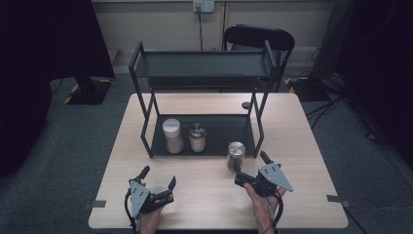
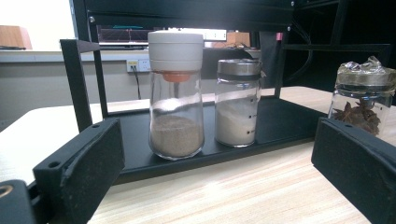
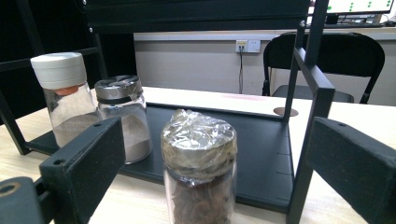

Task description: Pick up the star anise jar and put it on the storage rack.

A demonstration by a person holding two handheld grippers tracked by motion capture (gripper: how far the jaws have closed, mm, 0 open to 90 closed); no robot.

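A black two-tier rack [image 1: 243, 141] stands mid-table. Its lower shelf holds a white-capped jar of brown powder [image 1: 172, 135] [image 2: 175, 93] [image 3: 65, 100] and, right of it, a metal-lidded jar of pale powder [image 1: 197, 137] [image 2: 237, 102] [image 3: 122, 116]. A third jar [image 1: 236, 155] [image 3: 200, 172] [image 2: 362, 100], with crinkled film over its lid and star anise inside, stands on the table before the rack's right front leg. My right gripper [image 1: 249, 167] [image 3: 217, 163] is open, its jaws wide on either side of this jar without touching it. My left gripper [image 1: 158, 176] [image 2: 219, 163] rests open and empty near the front edge.
The rack's upper shelf [image 1: 202, 66] overhangs the lower one. A small dark disc [image 1: 246, 105] lies on the table behind the rack. A black chair [image 1: 258, 36] stands beyond the far edge. Bare wood lies between the two grippers and to both sides of the rack.
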